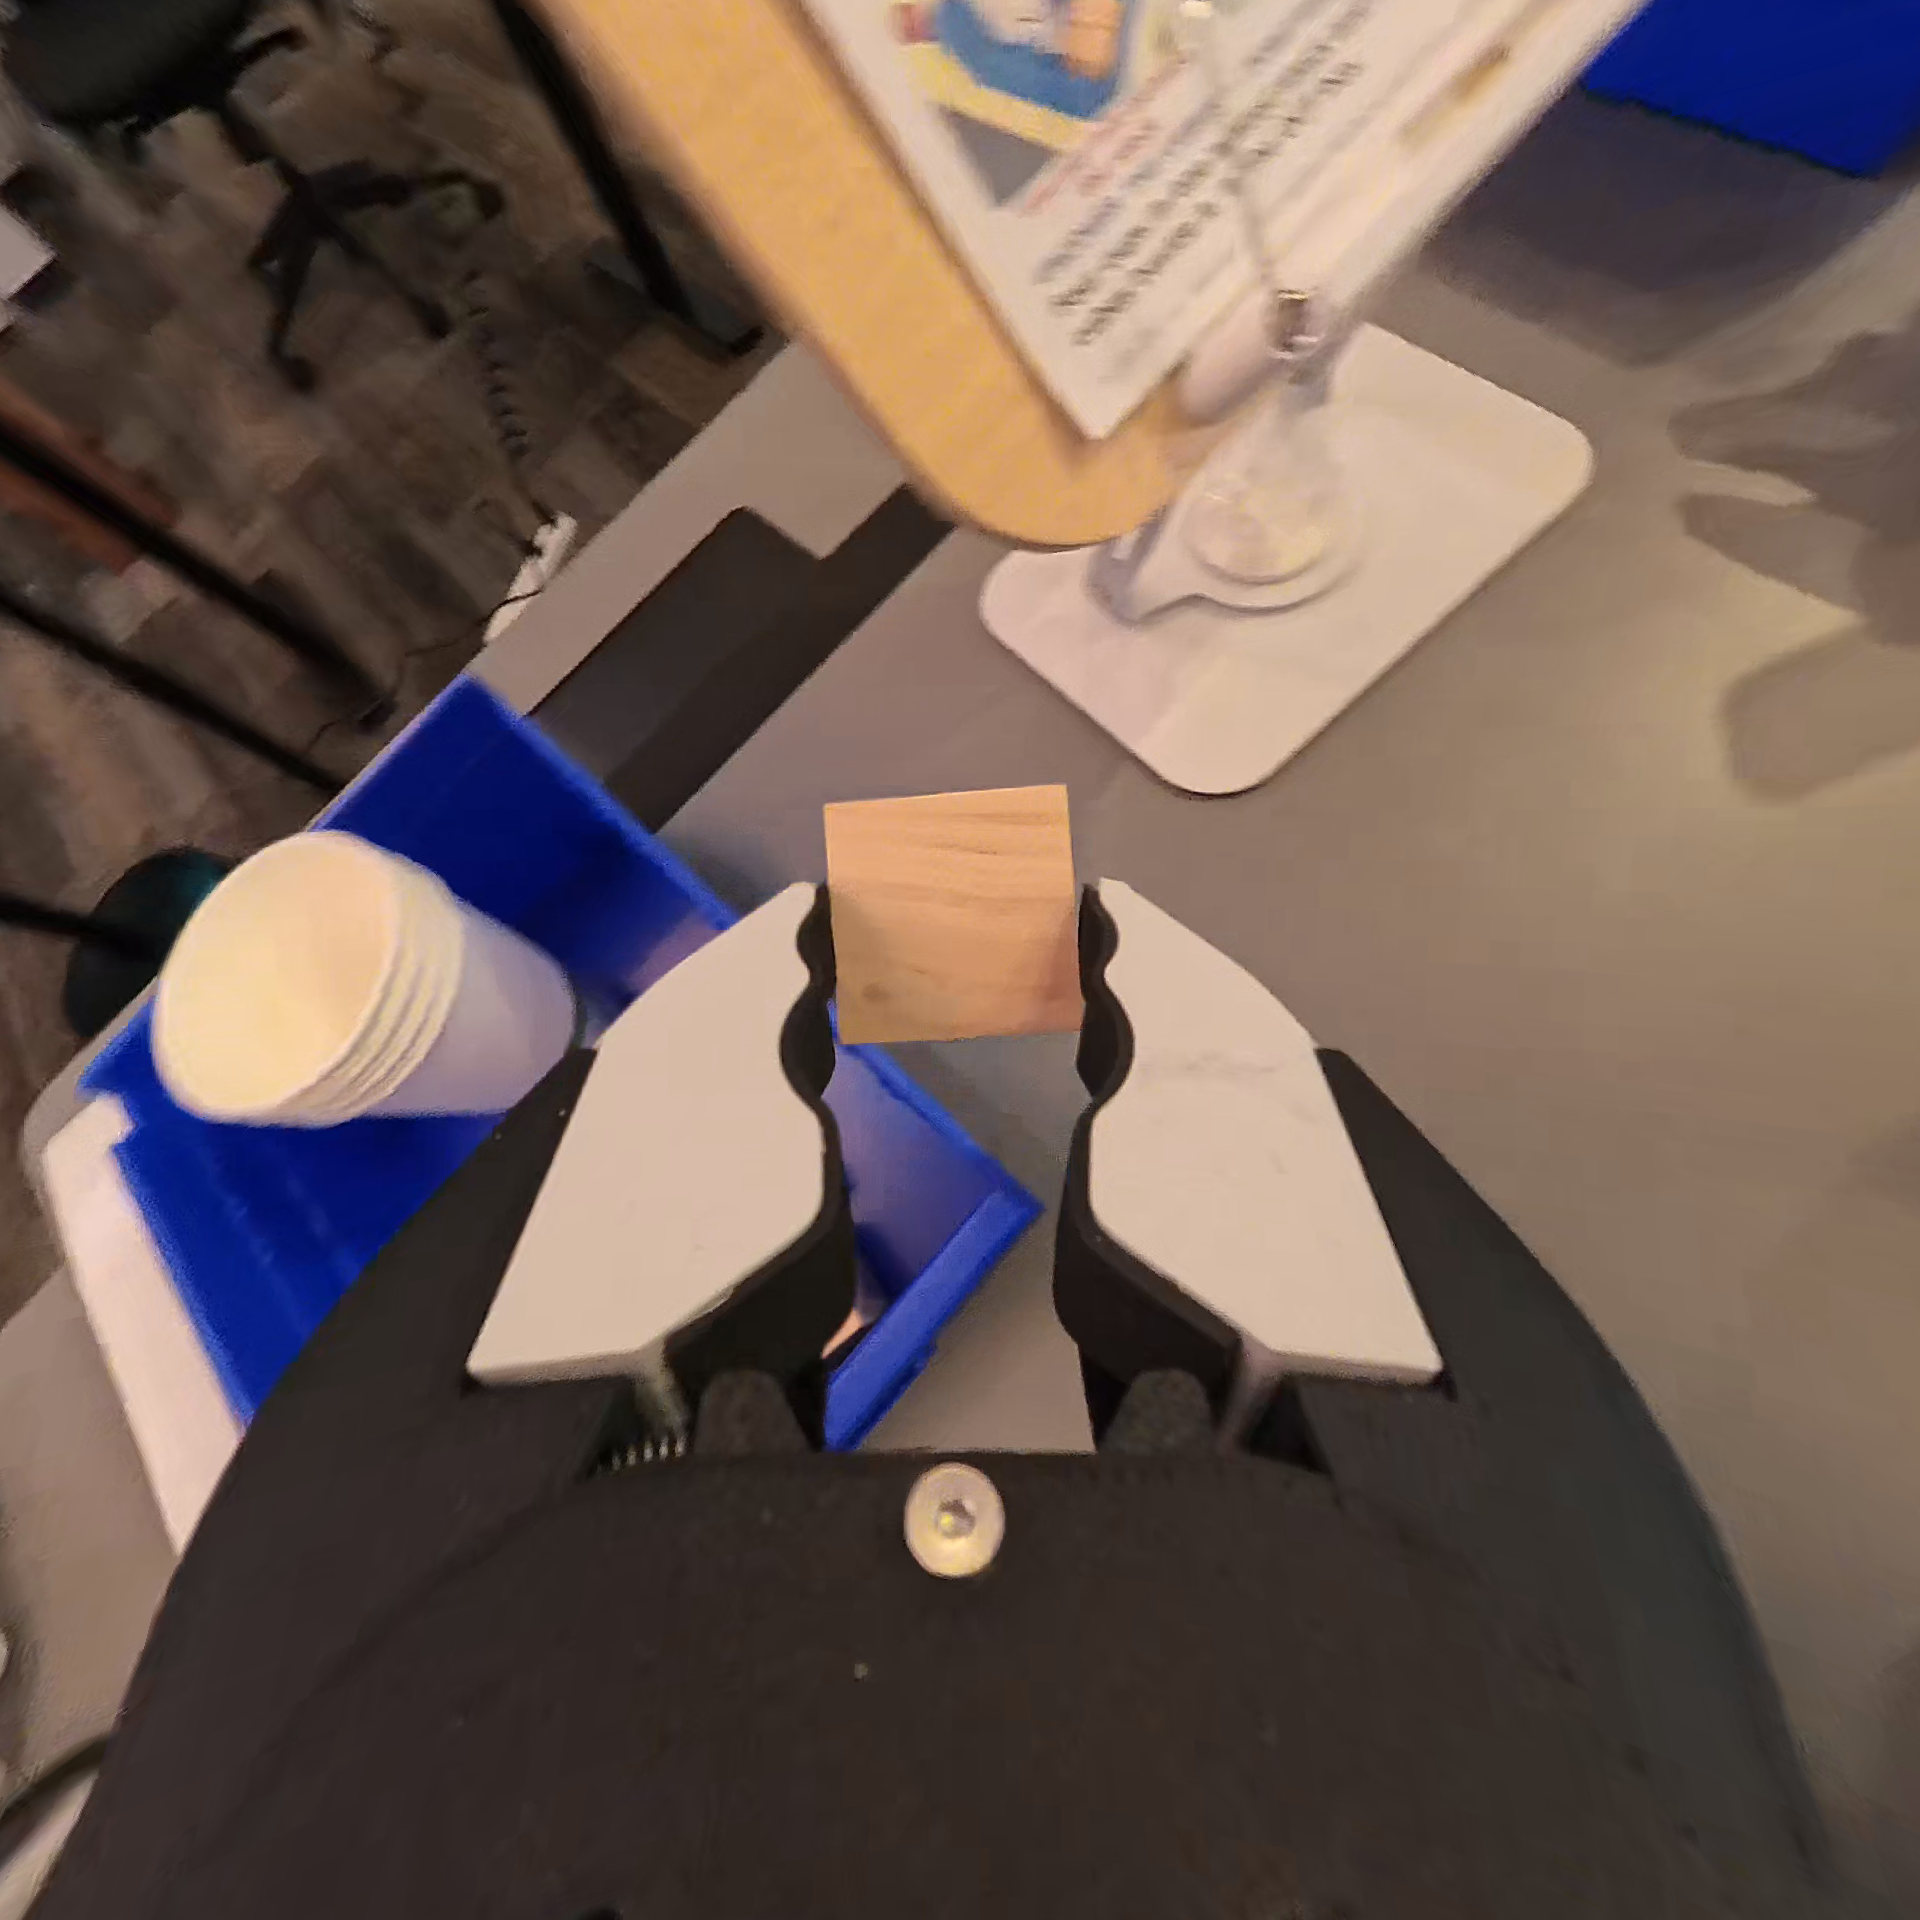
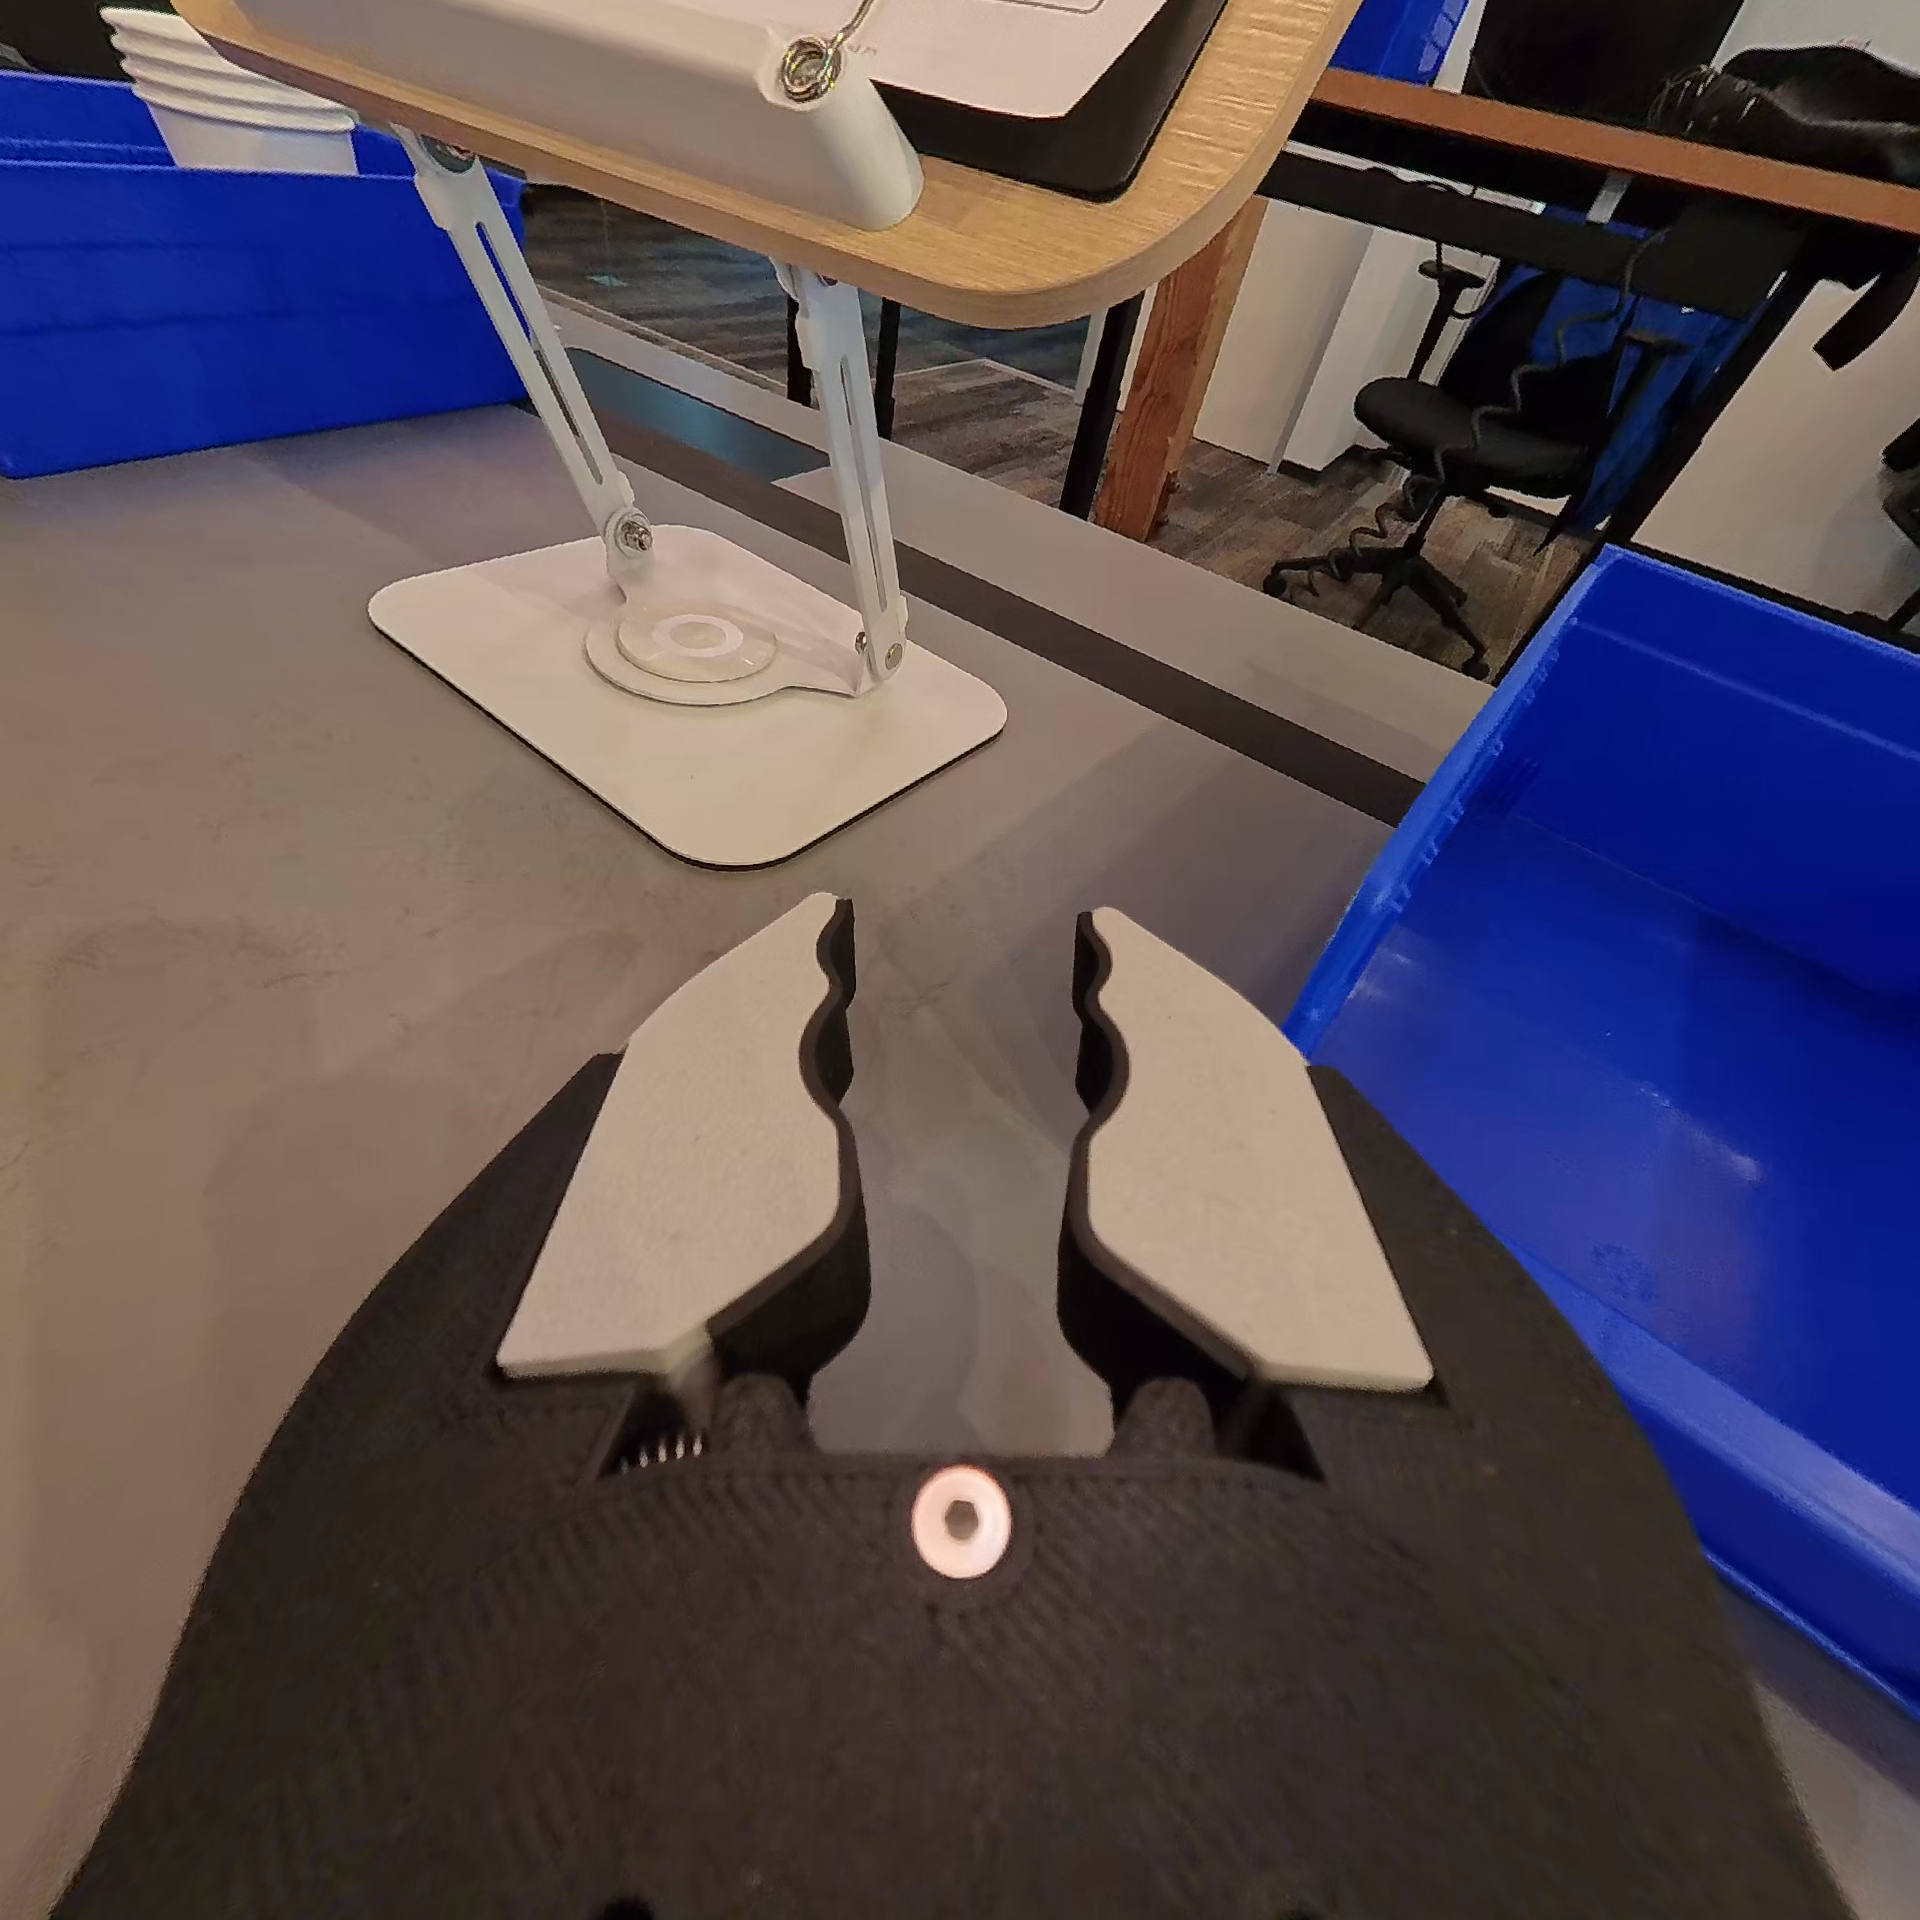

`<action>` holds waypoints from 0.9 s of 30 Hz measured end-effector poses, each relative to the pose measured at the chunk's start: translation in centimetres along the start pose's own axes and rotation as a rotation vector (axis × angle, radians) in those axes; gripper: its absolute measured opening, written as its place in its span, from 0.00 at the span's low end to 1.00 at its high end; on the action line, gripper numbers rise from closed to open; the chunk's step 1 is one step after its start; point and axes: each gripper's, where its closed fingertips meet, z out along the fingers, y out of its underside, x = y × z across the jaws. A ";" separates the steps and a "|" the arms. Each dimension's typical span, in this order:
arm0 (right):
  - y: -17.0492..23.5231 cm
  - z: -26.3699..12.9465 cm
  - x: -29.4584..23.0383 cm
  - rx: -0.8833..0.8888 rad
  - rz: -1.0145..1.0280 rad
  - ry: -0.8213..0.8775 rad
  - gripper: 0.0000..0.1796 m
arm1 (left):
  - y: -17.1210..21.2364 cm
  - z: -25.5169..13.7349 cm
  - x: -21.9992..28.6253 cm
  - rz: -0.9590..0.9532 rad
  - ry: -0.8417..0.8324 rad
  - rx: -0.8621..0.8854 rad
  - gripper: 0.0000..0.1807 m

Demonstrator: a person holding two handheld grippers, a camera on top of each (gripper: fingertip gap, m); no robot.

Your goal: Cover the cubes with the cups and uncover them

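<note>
In the left wrist view my left gripper [image 1: 954,914] is shut on a light wooden cube [image 1: 951,912], held between the fingertips above the grey table. A stack of white paper cups [image 1: 353,982] lies on its side in a blue bin [image 1: 499,831] to the left. In the right wrist view my right gripper [image 2: 964,935] is open and empty, low over the grey table. The stack of white cups [image 2: 234,99] shows in a blue bin [image 2: 229,312] at the far left of that view.
A white stand base [image 1: 1288,613] carries a tilted wooden board [image 1: 831,239] with a printed sheet; it also shows in the right wrist view [image 2: 686,707]. An empty blue bin [image 2: 1662,1039] sits at the right. The table edge and office chairs lie beyond.
</note>
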 end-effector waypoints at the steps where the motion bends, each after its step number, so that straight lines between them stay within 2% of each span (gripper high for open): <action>1: 0.0 0.0 -0.1 0.000 -0.001 -0.003 0.23 | -0.2 0.4 1.5 0.052 0.059 0.002 0.25; 9: 0.3 0.2 -0.2 -0.011 -0.001 -0.013 0.23 | 1.0 4.8 12.5 0.297 0.410 -0.061 0.25; 14: 0.3 0.2 -0.3 -0.013 -0.002 -0.021 0.23 | 2.4 6.8 17.8 0.358 0.561 -0.093 0.25; 21: 0.5 0.3 -0.5 -0.018 -0.002 -0.027 0.23 | 5.0 8.1 22.5 0.438 0.690 -0.123 0.25; 25: 0.5 0.4 -0.5 -0.021 -0.003 -0.025 0.23 | 7.1 9.0 23.8 0.488 0.719 -0.180 0.25; 27: 0.5 0.3 -0.4 -0.021 -0.003 -0.024 0.23 | 7.0 9.0 24.1 0.473 0.732 -0.153 0.25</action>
